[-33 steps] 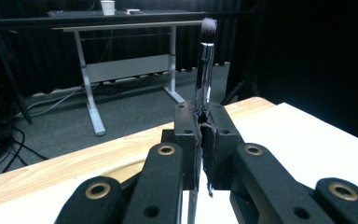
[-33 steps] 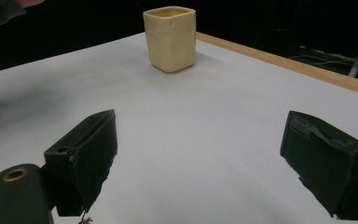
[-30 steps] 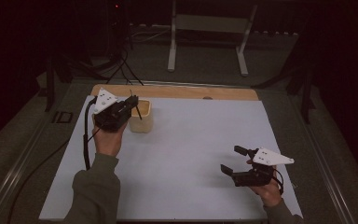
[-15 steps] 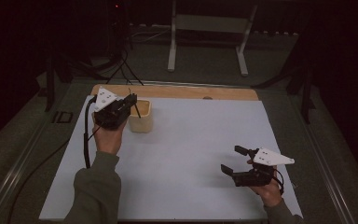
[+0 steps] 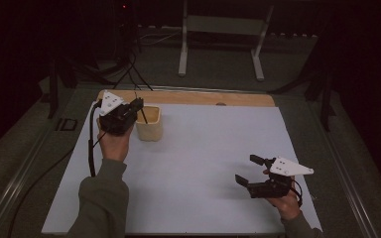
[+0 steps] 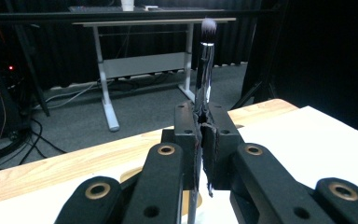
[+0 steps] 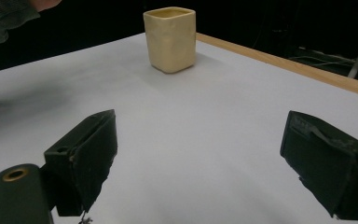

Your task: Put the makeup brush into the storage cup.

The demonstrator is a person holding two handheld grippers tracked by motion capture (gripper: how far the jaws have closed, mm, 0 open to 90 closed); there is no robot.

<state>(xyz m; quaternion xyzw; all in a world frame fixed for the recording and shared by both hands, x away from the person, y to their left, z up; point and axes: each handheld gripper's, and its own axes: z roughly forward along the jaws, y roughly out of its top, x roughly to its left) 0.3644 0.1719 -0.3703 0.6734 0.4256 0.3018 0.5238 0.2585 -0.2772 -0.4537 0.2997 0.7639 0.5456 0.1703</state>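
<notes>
My left gripper point(image 5: 135, 105) is shut on a slim makeup brush point(image 6: 204, 70), held upright with its pale bristle tip point(image 6: 208, 24) on top. The brush's lower end points down at the left rim of a cream square cup point(image 5: 149, 124). Whether it reaches inside the cup I cannot tell. The cup's rim point(image 6: 131, 174) peeks out under the jaws. My right gripper point(image 5: 246, 169) rests low over the white sheet at the near right, open, with nothing between its fingers. From there the cup point(image 7: 170, 39) stands far ahead, and the right gripper point(image 7: 205, 156) has bare sheet between its jaws.
A white sheet point(image 5: 208, 163) covers the table, with a wooden strip point(image 5: 193, 97) along its far edge. Beyond it stand a white-legged desk frame point(image 5: 221, 39) and cables on the dark floor. A person's sleeve point(image 7: 2, 18) shows at the far left.
My left gripper with the brush has shifted slightly by the cup. The right gripper has stayed where it was.
</notes>
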